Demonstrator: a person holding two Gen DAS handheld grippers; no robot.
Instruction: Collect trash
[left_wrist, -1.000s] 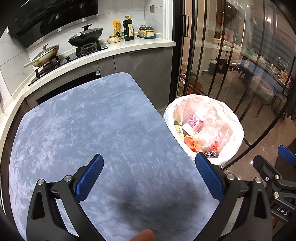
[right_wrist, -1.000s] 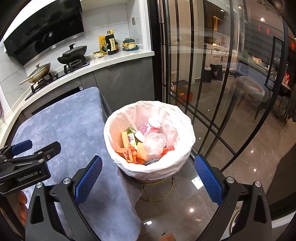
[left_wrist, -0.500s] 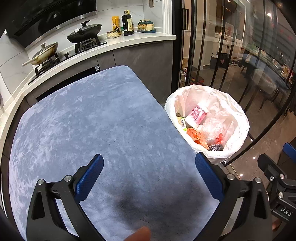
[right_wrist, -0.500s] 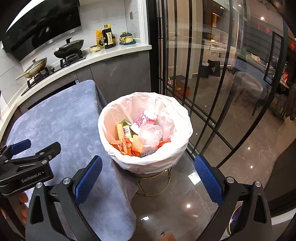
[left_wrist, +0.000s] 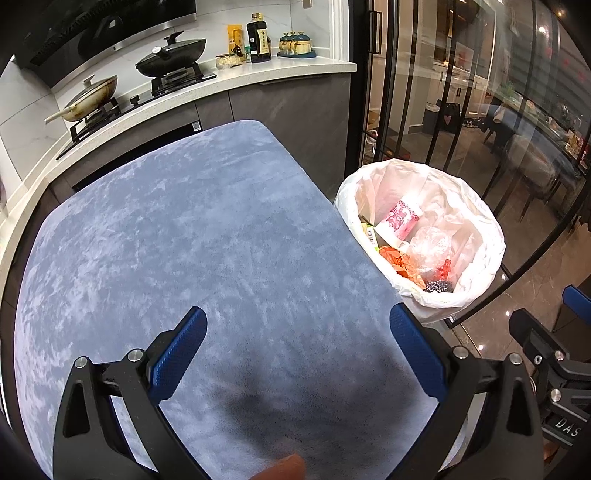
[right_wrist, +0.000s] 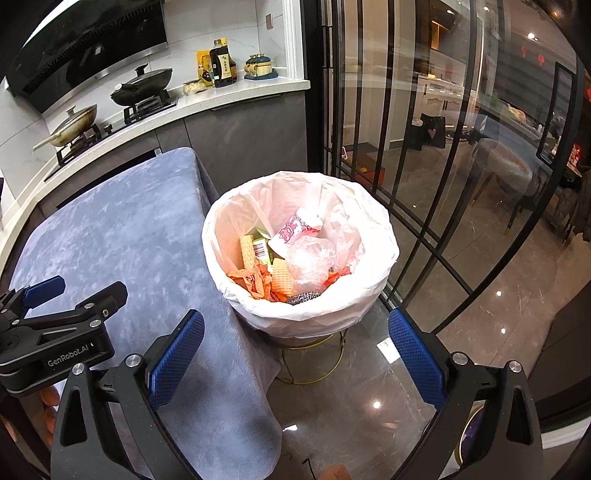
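Observation:
A bin lined with a white bag (right_wrist: 258, 314) stands on a gold wire stand beside the table's right edge; it also shows in the left wrist view (left_wrist: 476, 291). It holds trash: a pink-patterned packet (right_wrist: 297, 229), clear plastic wrap (right_wrist: 310, 262), wafers, orange paper and a steel scourer (right_wrist: 304, 297). My left gripper (left_wrist: 297, 350) is open and empty above the blue-grey tablecloth (left_wrist: 184, 240). My right gripper (right_wrist: 295, 354) is open and empty, in front of the bin and above the floor. Each gripper's side shows in the other's view.
Behind the table runs a white kitchen counter (left_wrist: 258, 74) with a stove, two pans, bottles and jars. A black-framed glass partition (right_wrist: 424, 184) stands right behind the bin. The floor (right_wrist: 480, 350) is glossy dark tile.
Both grippers have pulled back and up a little, so the bin and table look slightly farther. Both stay open and empty; the trash in the bin has not moved.

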